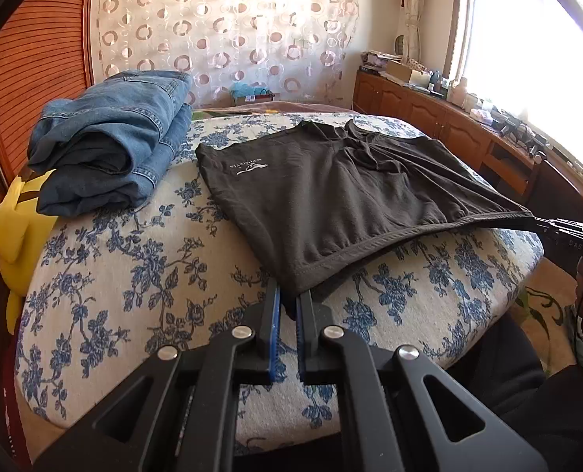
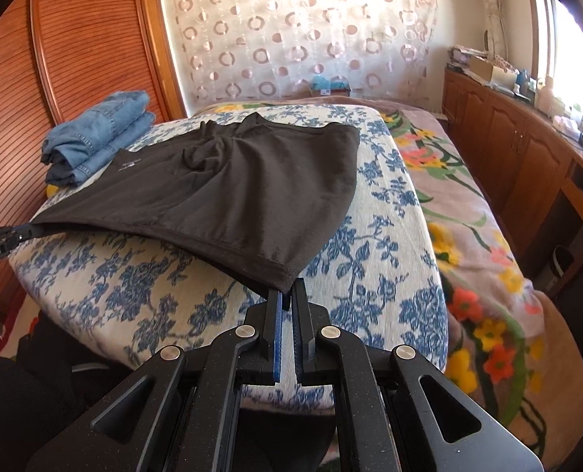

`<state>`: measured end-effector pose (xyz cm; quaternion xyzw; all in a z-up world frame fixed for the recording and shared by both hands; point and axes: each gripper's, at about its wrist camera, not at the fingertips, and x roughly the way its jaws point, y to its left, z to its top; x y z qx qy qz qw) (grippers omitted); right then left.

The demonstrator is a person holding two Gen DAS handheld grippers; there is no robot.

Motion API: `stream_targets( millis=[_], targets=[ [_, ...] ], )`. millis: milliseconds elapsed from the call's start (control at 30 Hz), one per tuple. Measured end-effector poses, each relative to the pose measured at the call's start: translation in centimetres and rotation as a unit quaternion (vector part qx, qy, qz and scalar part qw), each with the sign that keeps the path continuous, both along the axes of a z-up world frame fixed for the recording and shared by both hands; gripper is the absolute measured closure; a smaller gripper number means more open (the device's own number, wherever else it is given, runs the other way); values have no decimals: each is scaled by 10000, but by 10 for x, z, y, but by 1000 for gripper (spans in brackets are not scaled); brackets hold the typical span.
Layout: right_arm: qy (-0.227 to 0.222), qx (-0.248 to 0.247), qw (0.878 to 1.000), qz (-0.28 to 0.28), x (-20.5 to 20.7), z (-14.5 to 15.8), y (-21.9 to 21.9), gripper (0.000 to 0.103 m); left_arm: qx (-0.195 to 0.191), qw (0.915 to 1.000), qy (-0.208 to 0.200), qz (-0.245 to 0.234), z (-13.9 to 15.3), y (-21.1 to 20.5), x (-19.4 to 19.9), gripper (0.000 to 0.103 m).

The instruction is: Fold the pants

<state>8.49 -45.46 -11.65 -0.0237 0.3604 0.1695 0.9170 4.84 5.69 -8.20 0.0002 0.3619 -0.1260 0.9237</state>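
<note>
Pinching one near corner of the dark brown pants (image 1: pixel 330 200), the left gripper (image 1: pixel 288 299) has its blue-padded jaws closed on the hem straight ahead of it. The right gripper (image 2: pixel 287 295) clamps the other near corner the same way, its jaws drawn together on the fabric. Between them the near edge hangs slightly raised, while the rest of the garment lies spread on the blue-flowered bed cover (image 1: pixel 134 275), a small white logo facing up. Folded blue jeans (image 1: pixel 114 137) sit well apart at the far left, beside the wooden headboard (image 1: pixel 35 59).
</note>
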Motion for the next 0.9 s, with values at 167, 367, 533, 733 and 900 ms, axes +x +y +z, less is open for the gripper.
stream_targets(
  millis=[167,367,533,733,900],
  targets=[
    [19,38,10000,8,-6,1,-2,102,4,10000,19,-19,0,1,-6,100],
    [-6,125,9999,3,-13,4,-4,102,6,10000,67,-29,-4,1,-12,100],
    [95,117,9999,-35,-9,-4,-3,101,-50,9998,169,20,-11,1,-10,99],
    [198,159,9996,-77,-7,-14,-6,101,-97,9999,92,-17,-6,1,-18,98],
    [268,242,9993,-125,-9,-17,-9,100,-237,9997,-11,25,6,7,-28,91]
  ],
)
